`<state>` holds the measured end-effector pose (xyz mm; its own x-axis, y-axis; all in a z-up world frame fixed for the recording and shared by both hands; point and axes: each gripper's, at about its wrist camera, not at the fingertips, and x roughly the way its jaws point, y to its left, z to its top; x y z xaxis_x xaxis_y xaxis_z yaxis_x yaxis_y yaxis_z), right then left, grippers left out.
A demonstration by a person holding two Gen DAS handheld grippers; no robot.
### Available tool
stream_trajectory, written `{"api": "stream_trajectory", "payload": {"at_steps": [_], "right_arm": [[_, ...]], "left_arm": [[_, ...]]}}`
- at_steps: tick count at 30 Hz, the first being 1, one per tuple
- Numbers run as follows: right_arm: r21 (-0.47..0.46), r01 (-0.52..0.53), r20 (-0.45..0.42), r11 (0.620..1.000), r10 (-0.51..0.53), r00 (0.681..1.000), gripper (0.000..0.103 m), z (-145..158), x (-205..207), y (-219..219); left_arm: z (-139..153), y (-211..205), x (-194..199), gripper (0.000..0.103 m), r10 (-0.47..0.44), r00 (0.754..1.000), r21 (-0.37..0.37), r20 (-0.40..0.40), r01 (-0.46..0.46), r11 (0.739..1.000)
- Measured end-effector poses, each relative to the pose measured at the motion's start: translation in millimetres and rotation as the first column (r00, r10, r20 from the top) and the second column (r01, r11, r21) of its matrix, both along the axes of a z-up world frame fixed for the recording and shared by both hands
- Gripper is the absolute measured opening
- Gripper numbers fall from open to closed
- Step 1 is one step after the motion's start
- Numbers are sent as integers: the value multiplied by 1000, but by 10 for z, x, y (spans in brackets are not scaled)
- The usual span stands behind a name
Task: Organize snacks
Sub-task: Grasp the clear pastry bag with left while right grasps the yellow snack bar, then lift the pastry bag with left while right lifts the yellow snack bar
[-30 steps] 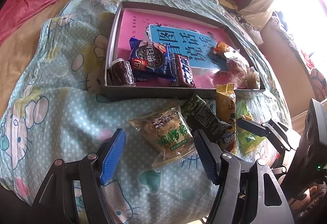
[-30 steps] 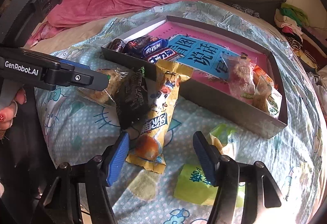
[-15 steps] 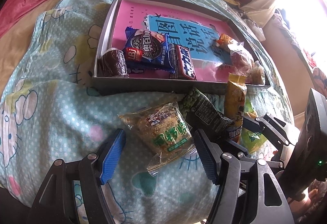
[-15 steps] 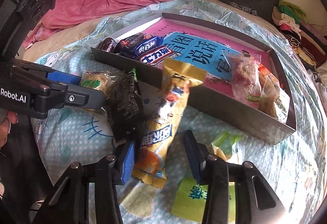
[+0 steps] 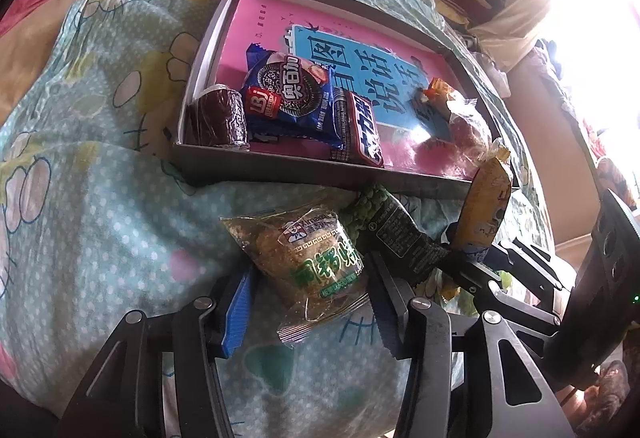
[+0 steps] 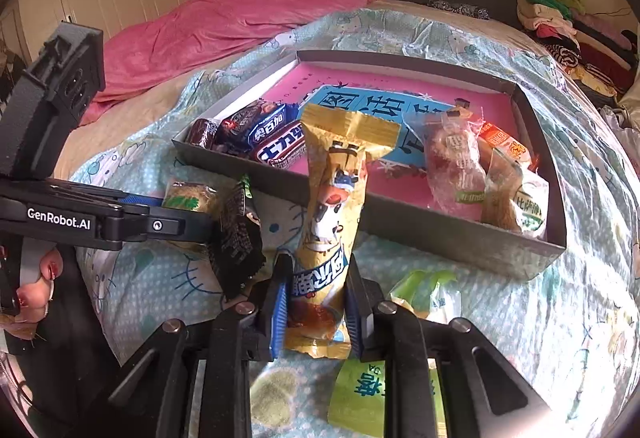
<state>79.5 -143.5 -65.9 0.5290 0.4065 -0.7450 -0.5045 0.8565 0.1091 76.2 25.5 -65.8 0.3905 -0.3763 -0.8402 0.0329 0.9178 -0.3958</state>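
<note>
Rumpled cartoon-print bedspread (image 6: 540, 318), grey tray (image 6: 440, 234) lying on it with snacks inside. Right gripper (image 6: 316, 308) is clamped tight on the tall yellow snack bag (image 6: 332, 214), standing it upright just near the tray's front wall. Over to the left gripper (image 5: 308, 302): jaws closing around the clear green-labelled packet (image 5: 316, 258), pads not touching yet.

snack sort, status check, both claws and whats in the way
Right claw shut on yellow snack pack. Left claw closing around clear-wrapped snack. Black packet crowds both.
</note>
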Motion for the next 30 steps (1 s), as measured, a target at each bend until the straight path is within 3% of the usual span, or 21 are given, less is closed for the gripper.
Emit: {"api": "stream_trajectory", "payload": {"at_steps": [13, 30], "right_arm": [[70, 23, 2, 997, -23, 1000, 24, 99, -22, -122], [128, 13, 60, 992, -21, 998, 21, 273, -67, -199]], "left_arm": [[117, 76, -103, 49, 10, 1000, 23, 29, -10, 1000], [474, 35, -189, 49, -14, 987, 63, 158, 4, 998]]}}
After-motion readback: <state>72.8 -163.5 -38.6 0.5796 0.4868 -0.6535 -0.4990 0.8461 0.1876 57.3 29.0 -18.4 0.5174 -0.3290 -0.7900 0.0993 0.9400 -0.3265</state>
